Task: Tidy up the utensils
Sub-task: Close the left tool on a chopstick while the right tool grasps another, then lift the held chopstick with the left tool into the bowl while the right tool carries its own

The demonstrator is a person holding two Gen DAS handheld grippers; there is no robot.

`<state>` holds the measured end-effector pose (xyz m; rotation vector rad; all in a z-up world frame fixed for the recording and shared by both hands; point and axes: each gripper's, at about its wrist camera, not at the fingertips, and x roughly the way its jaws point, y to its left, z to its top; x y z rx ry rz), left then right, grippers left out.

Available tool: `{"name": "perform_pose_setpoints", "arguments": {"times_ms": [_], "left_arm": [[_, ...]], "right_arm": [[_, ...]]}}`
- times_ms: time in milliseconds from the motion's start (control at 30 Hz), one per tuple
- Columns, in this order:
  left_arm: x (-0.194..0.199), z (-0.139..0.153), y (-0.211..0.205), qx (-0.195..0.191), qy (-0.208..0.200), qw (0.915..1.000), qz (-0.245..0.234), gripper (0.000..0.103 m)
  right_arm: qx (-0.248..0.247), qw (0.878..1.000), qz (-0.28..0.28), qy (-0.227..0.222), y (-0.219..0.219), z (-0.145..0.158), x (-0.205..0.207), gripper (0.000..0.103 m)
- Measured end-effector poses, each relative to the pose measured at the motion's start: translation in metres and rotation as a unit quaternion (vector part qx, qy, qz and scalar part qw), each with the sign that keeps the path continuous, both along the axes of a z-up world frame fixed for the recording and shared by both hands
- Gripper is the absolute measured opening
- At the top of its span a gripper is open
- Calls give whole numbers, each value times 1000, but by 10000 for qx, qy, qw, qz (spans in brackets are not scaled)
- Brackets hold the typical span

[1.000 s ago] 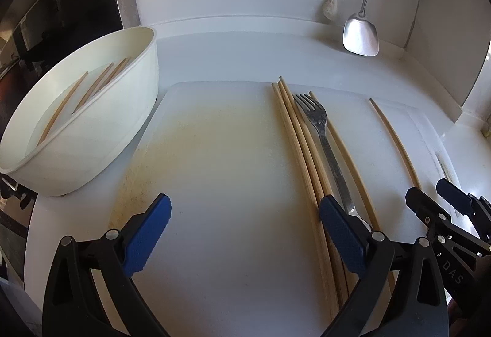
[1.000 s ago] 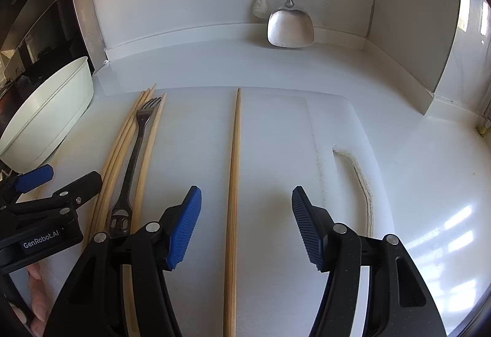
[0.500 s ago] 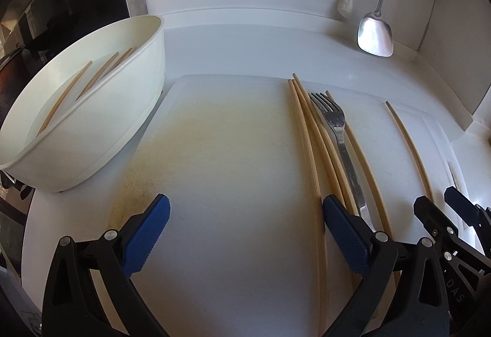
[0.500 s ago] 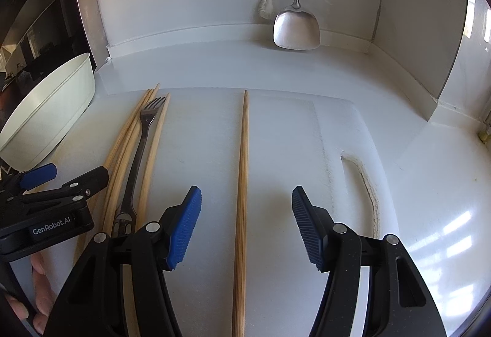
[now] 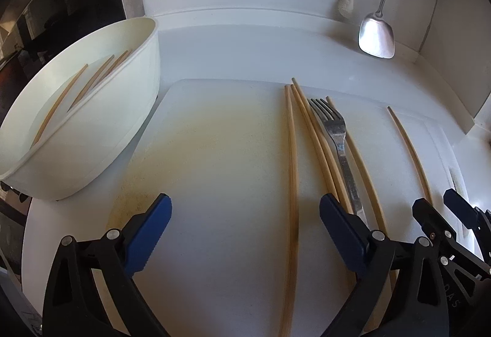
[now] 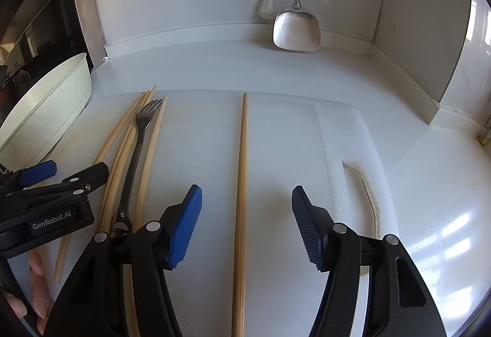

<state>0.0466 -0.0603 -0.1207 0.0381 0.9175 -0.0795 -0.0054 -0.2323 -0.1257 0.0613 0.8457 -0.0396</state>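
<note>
Bamboo chopstick (image 5: pixel 291 183) lies between the closing, still-spread jaws of the left hand-held gripper (image 5: pixel 244 231), untouched. Right hand-held gripper (image 6: pixel 245 223), spread, straddles another bamboo chopstick (image 6: pixel 241 199). Risk: thin sticks rolling away on the white cutting board (image 5: pixel 214 153).

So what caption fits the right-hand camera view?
Open right claw straddling a lone chopstick on a white cutting board.

A home kitchen is shown — a white countertop (image 6: pixel 429 183) is set against a wall where a metal spatula (image 6: pixel 297 30) and brush (image 6: pixel 267 4) are hung.
</note>
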Motion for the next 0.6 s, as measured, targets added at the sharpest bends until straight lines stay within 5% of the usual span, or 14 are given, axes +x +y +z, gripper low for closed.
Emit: {"name": "perform_pose_setpoints", "arguments": {"times_ms": [267, 400, 500, 600], "left_arm": [[-2, 7, -19, 5, -79, 9990, -450, 45], [-1, 9, -24, -9, -42, 9986, -530, 15], [-2, 8, -26, 21, -66, 9983, -577, 7], [-3, 8, -24, -43, -24, 9983, -577, 7]], "right_arm": [[8, 9999, 147, -70, 5, 1, 2, 45], [-6, 9997, 238, -75, 7, 2, 6, 22], [0, 9998, 186, -65, 4, 3, 5, 7], [84, 9997, 204, -94, 1, 2, 2, 7]]}}
